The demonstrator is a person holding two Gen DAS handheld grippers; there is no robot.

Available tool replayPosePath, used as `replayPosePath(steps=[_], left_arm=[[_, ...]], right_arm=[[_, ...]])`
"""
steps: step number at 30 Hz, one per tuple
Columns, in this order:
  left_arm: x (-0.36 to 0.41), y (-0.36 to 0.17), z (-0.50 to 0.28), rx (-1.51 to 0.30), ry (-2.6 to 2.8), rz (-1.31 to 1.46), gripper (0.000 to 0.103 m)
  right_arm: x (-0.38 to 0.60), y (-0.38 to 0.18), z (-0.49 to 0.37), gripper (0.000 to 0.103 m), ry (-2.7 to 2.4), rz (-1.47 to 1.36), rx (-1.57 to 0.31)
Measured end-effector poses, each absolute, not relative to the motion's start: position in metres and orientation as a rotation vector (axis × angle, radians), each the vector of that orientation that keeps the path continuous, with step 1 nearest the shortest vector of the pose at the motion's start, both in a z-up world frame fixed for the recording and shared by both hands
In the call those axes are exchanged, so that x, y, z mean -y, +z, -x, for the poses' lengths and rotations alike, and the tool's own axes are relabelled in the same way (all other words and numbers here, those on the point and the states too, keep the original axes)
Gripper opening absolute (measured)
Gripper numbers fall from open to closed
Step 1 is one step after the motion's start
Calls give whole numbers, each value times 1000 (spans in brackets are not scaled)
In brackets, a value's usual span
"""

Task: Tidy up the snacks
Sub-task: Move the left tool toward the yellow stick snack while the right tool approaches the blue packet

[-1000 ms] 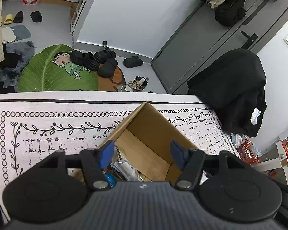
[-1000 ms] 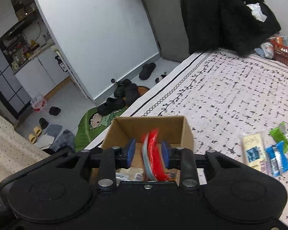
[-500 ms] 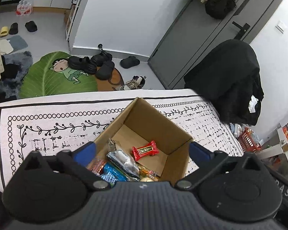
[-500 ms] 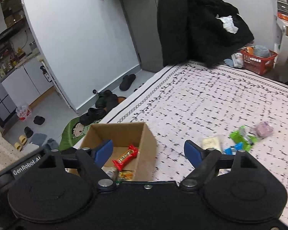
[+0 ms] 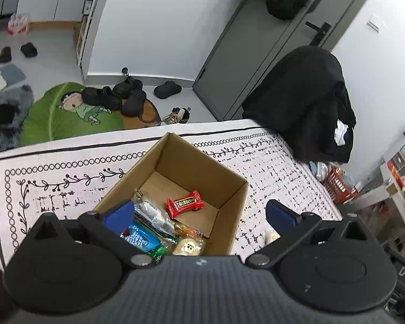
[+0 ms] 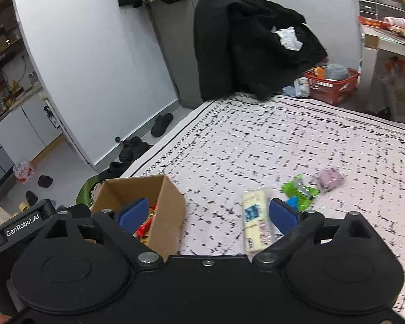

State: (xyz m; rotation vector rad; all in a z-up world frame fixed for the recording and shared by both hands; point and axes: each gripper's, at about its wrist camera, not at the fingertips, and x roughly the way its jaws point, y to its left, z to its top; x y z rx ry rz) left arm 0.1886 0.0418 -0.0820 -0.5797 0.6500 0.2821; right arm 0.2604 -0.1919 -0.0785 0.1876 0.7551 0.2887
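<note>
Now the right tool (image 6: 206, 213), jaws spread and empty, has dropped its red foil-wrapped snack (image 5: 185, 203) into the open brown cardboard box (image 5: 202, 159), while the cream packet (image 6: 255, 216) waits just beside that box.

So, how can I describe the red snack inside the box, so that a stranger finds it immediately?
Find the open brown cardboard box on the white black-patterned cloth. The small red wrapped snack with a dark label lies alone on the bare box floor, beyond the piled packets; it is the only all-red one.
</note>
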Motion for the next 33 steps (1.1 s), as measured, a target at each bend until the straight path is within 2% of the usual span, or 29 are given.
replayPosePath(steps=[5,33], left_arm=[[-28,-81,-189,-656,261,544,103],[59,-90,-201,-707,131,378,103]], right_arm=[[212,-80,-258,103,268,-195,-755],[316,-127,-263,103,172,-315,-787]])
